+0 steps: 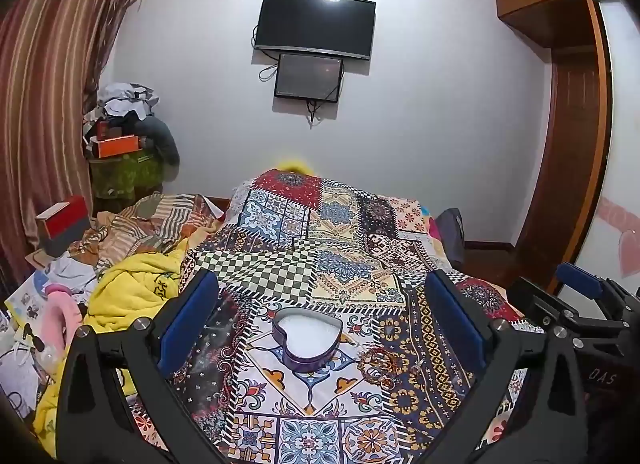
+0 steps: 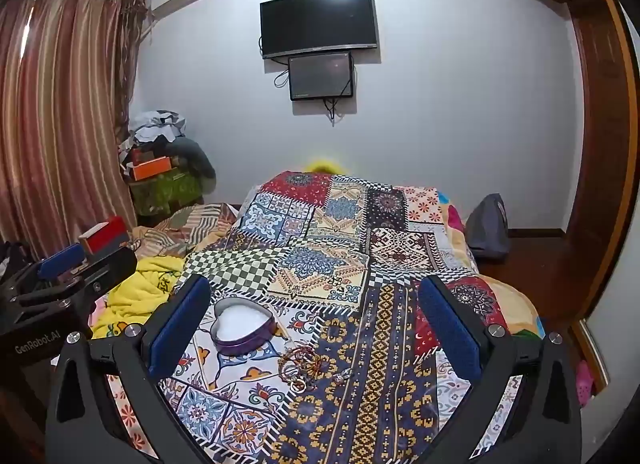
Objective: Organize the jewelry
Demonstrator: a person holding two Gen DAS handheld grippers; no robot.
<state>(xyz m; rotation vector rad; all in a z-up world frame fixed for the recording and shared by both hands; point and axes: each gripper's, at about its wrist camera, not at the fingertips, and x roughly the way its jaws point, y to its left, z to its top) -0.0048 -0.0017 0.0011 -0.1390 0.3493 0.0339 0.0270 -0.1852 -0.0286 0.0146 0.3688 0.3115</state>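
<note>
Both grippers hover with fingers spread wide, holding nothing: left gripper (image 1: 320, 328), right gripper (image 2: 316, 324). Nearest on the patchwork bedspread (image 2: 320, 232) sits a tangled jewelry pile (image 2: 304, 364); just beyond it to the left, the open heart-shaped box (image 2: 244, 328). TV (image 2: 318, 22) on the far wall.

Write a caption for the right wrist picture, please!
Open right gripper above jewelry beside a heart-shaped box on a patchwork bedspread.

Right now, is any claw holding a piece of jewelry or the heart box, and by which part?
Nothing is held. The left claw and right claw are both open above the bedspread; the heart-shaped box and jewelry lie untouched.
</note>
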